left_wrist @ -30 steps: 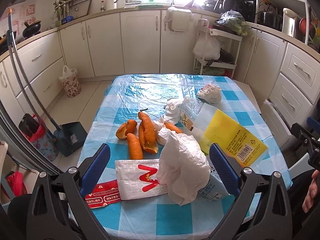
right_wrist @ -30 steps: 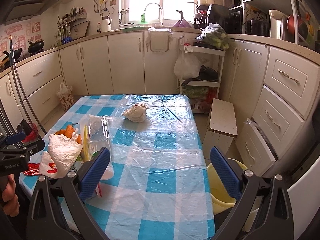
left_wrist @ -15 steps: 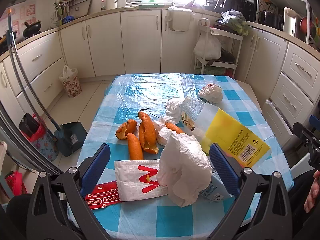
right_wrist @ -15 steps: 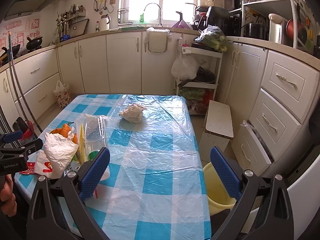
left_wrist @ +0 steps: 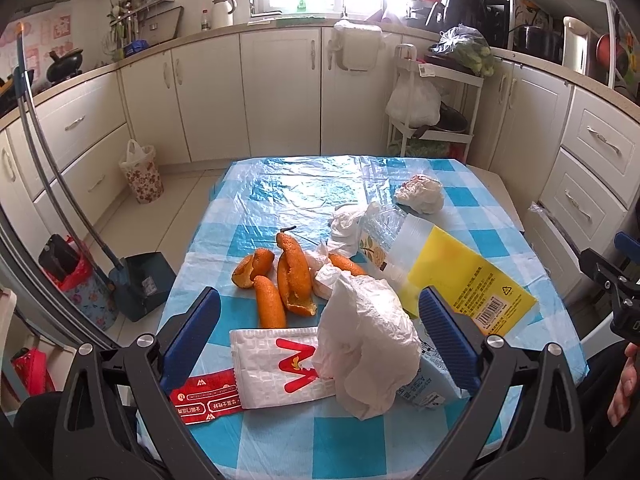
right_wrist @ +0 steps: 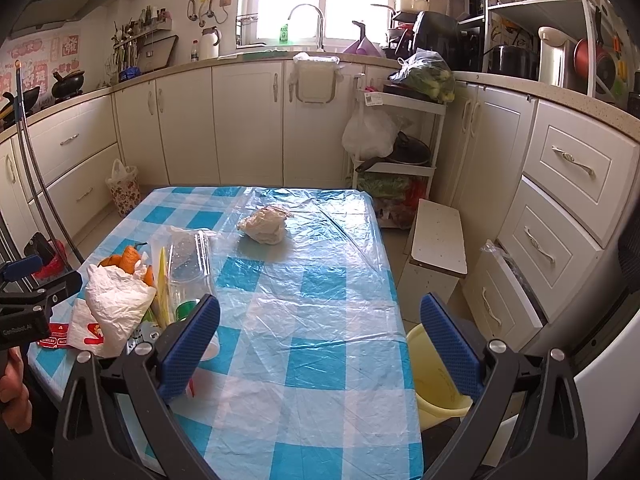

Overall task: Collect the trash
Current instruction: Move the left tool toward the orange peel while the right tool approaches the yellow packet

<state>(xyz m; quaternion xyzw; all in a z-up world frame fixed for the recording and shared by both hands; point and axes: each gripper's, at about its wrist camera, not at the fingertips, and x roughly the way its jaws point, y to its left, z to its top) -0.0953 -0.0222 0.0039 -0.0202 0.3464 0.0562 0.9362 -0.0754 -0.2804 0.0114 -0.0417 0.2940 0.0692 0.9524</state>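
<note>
I am holding my left claw [left_wrist: 320,340] wide open with nothing in it, and the white crumpled bag [left_wrist: 366,344] is lying right between its fingers. I am thinking I should go down slowly and pinch the puffy top. My right claw [right_wrist: 320,344] is open and empty too, with the yellow bin [right_wrist: 434,376] just under its right finger.

We see little change. Our right hand-held gripper [right_wrist: 320,340] has swung slightly right: the bucket [right_wrist: 434,376] shows more, and the crumpled wad [right_wrist: 264,224] sits further left. The left view has barely shifted; the trash lies unmoved.
</note>
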